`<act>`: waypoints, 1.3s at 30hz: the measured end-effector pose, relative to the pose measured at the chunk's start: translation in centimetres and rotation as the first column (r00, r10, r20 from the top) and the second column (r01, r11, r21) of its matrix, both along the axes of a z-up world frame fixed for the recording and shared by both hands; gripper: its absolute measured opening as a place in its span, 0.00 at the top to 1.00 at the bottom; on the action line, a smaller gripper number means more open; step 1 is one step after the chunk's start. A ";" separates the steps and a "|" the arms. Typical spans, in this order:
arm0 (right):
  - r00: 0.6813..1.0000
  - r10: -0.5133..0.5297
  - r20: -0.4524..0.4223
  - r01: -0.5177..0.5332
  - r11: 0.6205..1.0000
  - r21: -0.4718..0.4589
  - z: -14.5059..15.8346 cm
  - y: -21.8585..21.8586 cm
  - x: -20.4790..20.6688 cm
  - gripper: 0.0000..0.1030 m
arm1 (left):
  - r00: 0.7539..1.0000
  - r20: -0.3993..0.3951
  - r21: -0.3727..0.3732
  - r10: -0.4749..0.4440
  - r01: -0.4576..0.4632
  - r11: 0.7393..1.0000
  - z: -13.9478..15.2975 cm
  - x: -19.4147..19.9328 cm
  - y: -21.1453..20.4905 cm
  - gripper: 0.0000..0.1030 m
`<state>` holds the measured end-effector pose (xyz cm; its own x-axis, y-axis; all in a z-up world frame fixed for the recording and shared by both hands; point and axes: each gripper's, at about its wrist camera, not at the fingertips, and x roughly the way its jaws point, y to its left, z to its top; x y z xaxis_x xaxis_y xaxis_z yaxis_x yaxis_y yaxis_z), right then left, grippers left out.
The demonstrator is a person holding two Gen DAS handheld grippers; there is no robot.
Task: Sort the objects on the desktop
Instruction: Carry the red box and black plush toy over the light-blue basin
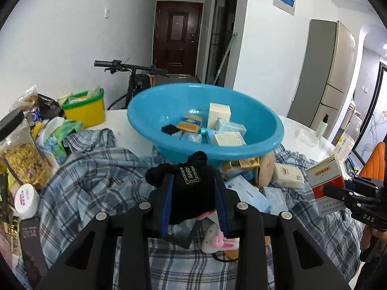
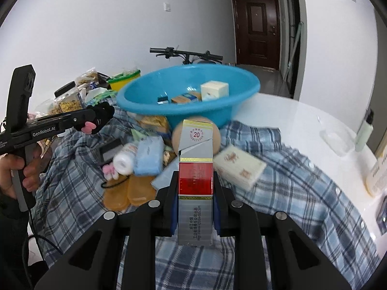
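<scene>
My left gripper is shut on a black sock with a pink trim, held above the plaid shirt. It also shows in the right wrist view at the left. My right gripper is shut on a silver and red cigarette carton, held upright in front of the blue basin. The carton also shows in the left wrist view at the right. The blue basin holds several small boxes.
Small items lie on the shirt: a blue tissue pack, a white bottle, a white soap box, orange socks. Jars and a yellow bin stand at the left. A pump bottle stands at the right.
</scene>
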<state>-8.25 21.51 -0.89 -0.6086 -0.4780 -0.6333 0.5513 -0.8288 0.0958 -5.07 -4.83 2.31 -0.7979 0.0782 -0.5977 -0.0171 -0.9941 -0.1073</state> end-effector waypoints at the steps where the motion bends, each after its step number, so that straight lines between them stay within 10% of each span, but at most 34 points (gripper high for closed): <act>1: 1.000 0.006 -0.008 -0.006 1.000 -0.002 0.5 -0.2 -0.1 0.79 | 1.000 -0.007 0.000 0.002 -0.002 1.000 0.4 0.0 -0.1 0.67; 21: 0.979 0.083 -0.188 -0.093 0.995 -0.041 11.5 -5.7 -6.7 0.79 | 0.977 -0.212 -0.027 -0.011 0.005 1.000 12.5 -5.2 0.6 0.66; 39: 0.986 0.085 -0.146 -0.092 0.995 -0.039 8.7 -10.7 -14.5 0.79 | 0.992 -0.123 -0.046 0.025 -0.031 0.998 7.3 -15.0 -1.6 0.65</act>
